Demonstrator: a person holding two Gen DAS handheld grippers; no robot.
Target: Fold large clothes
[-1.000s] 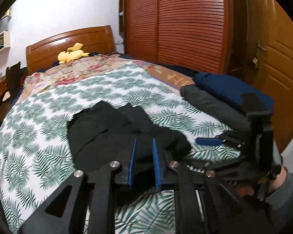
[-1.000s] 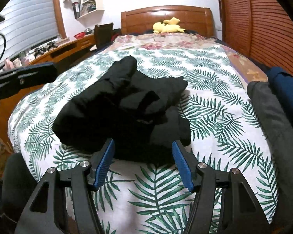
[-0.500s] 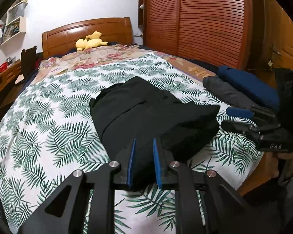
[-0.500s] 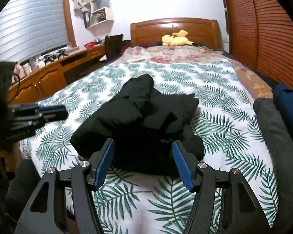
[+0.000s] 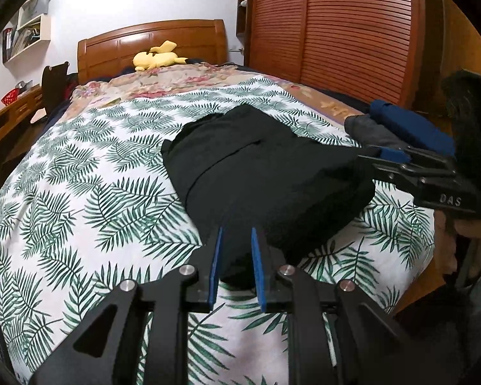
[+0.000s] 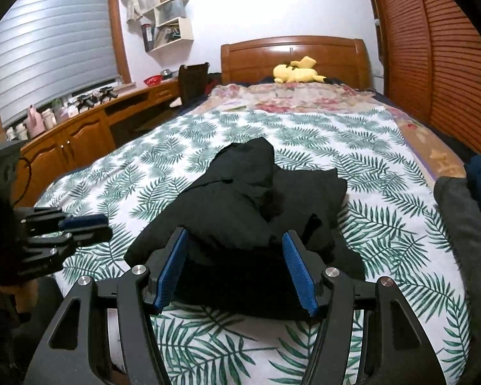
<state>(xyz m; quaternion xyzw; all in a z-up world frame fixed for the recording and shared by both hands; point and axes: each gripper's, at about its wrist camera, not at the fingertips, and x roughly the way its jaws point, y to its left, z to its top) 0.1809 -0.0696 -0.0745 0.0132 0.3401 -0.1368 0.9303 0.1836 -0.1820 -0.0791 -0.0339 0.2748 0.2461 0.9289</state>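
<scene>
Black garment bunched on bed; folds unreadable. Left hand-held gripper narrow, pinch on hem unclear. Right hand-held gripper spread, empty, garment edge hidden behind.

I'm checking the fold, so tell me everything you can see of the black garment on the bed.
The black garment is a matte, soft-looking cloth, bunched in a loose, uneven heap, not a flat fold. One lobe points toward the headboard; creases and overlapping layers show on top. It lies mid-bed on the leaf-print cover, apart from the grey and blue clothes. Its near edge sits between the pads of each tool; whether either grips it is unclear.
</scene>
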